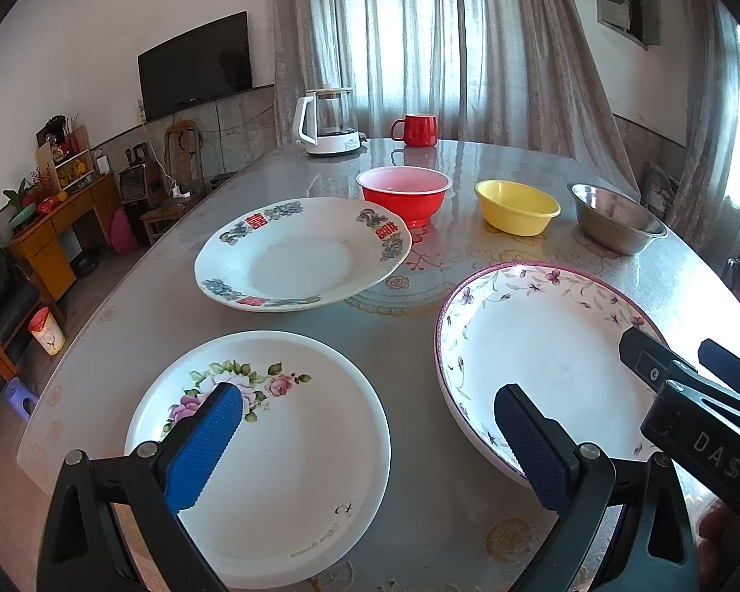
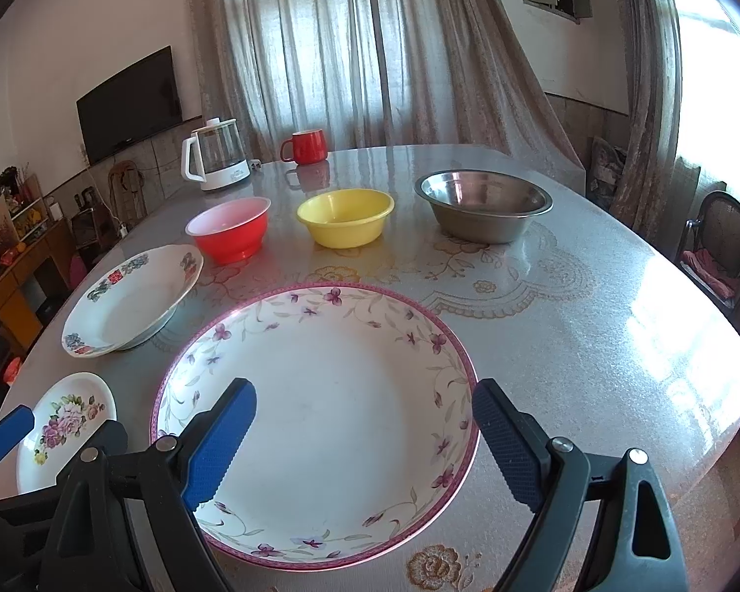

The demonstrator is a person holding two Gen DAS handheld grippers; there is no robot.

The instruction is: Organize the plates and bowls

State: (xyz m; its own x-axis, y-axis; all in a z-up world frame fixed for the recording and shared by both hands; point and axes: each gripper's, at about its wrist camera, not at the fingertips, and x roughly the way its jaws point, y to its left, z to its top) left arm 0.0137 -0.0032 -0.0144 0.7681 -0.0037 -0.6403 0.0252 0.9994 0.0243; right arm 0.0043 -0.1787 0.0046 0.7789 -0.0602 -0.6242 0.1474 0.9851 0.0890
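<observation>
Both grippers, left gripper and right gripper, hover empty with fingers wide over the rose plate and vine plate on the desk; pinch a rim squarely before stacking.

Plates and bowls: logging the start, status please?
Left gripper open, right gripper open, both empty. Three plates, three bowls separate, unstacked. Nothing in the way.
</observation>
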